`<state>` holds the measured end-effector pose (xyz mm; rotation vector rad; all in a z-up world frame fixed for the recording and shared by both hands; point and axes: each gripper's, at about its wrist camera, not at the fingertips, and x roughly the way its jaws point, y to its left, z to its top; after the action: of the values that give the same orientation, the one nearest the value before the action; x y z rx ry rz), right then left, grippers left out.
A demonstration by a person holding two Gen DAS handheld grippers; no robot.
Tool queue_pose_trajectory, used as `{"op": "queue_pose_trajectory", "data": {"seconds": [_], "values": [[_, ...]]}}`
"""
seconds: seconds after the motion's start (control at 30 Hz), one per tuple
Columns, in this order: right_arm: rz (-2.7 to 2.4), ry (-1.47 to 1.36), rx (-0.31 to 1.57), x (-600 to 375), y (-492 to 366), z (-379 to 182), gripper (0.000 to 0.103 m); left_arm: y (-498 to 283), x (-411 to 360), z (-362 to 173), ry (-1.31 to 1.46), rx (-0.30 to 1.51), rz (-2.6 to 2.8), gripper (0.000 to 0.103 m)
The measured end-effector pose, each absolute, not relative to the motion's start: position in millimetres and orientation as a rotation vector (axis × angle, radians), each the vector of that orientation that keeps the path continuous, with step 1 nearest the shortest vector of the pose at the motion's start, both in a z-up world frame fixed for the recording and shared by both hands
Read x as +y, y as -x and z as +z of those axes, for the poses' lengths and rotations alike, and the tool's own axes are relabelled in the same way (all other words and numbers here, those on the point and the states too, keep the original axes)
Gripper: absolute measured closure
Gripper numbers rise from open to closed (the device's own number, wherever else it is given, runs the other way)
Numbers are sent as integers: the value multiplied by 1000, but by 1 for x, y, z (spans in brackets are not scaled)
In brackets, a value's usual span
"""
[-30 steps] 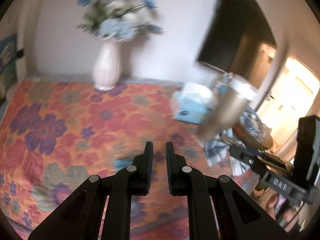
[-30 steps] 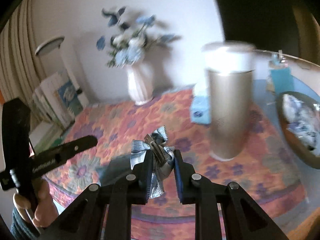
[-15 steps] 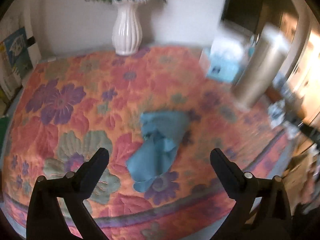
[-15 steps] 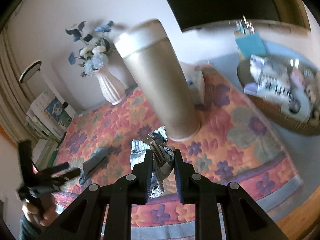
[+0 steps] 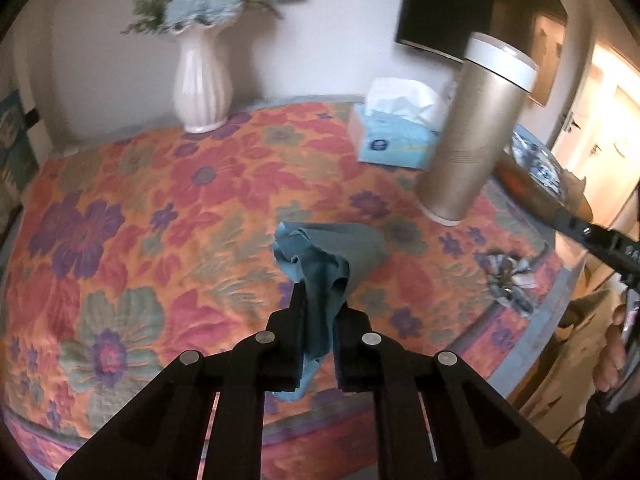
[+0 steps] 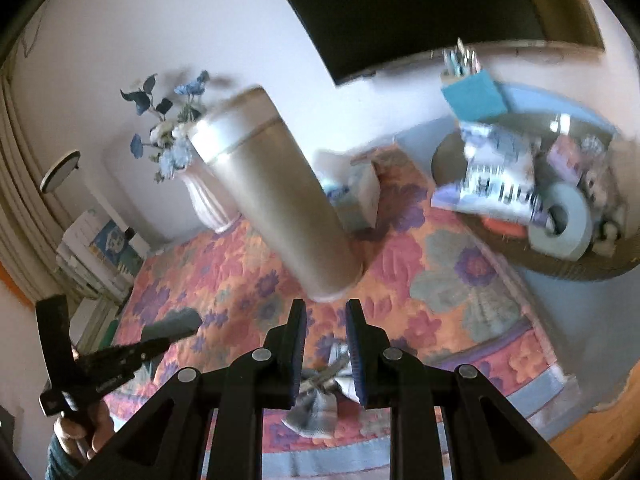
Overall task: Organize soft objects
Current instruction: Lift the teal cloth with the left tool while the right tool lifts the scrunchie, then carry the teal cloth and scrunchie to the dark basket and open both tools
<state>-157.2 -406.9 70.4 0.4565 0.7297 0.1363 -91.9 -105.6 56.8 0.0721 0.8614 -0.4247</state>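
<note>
Left tool point(image 5: 320, 300) clenched on blue cloth point(image 5: 328, 256), long axis away; right tool point(image 6: 326, 316) released.

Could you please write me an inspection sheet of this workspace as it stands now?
Surface: table under a floral tablecloth.
Job's things: teal cloth bunched, partly lifted; grey-and-white bow lying near the table's edge.
Clutter: white vase of blue flowers, tissue box, tall gold canister, wicker basket of oddments.
Grippers: left gripper shut on the teal cloth; right gripper open above the bow.
Cables: nothing seen.
Surroundings: white wall, dark screen, stacked papers.
</note>
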Motion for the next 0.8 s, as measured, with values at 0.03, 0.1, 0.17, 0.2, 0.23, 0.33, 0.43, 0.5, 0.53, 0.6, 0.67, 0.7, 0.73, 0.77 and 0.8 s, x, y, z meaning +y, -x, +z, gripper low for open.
{"op": "queue_pose_trajectory", "data": {"seconds": [0.03, 0.1, 0.17, 0.2, 0.23, 0.33, 0.43, 0.5, 0.53, 0.6, 0.67, 0.7, 0.73, 0.77, 0.8], "values": [[143, -470, 743, -410, 157, 66, 83, 91, -108, 56, -78, 864, -426, 95], [154, -492, 791, -414, 158, 57, 64, 90, -115, 52, -91, 869, -428, 95], [166, -491, 870, -413, 157, 48, 21, 90, -118, 47, -88, 880, -439, 95], [177, -490, 897, -410, 157, 44, 3, 91, -119, 47, -85, 883, -445, 95], [203, -487, 929, -404, 157, 39, 1, 91, -120, 46, -79, 884, -451, 95], [219, -460, 1001, -386, 148, 24, 1, 91, -125, 47, -73, 886, -466, 95], [154, -336, 973, -364, 144, 25, 0, 93, -129, 51, -88, 874, -479, 95], [117, -224, 953, -346, 140, 23, 24, 96, -129, 55, -83, 864, -494, 95], [69, -130, 949, -336, 139, 20, 36, 98, -130, 58, -78, 858, -504, 95], [48, -29, 926, -326, 142, 21, 73, 100, -132, 62, -84, 850, -515, 95], [90, -67, 919, -331, 147, 26, 76, 102, -134, 65, -84, 844, -529, 95], [86, -80, 908, -336, 149, 29, 76, 103, -135, 66, -81, 842, -536, 95], [80, -93, 886, -343, 155, 35, 76, 104, -136, 69, -74, 838, -545, 95], [82, -102, 869, -349, 158, 39, 76, 105, -137, 72, -65, 834, -559, 95], [84, -115, 843, -358, 163, 48, 76, 107, -139, 76, -57, 827, -577, 95]]}}
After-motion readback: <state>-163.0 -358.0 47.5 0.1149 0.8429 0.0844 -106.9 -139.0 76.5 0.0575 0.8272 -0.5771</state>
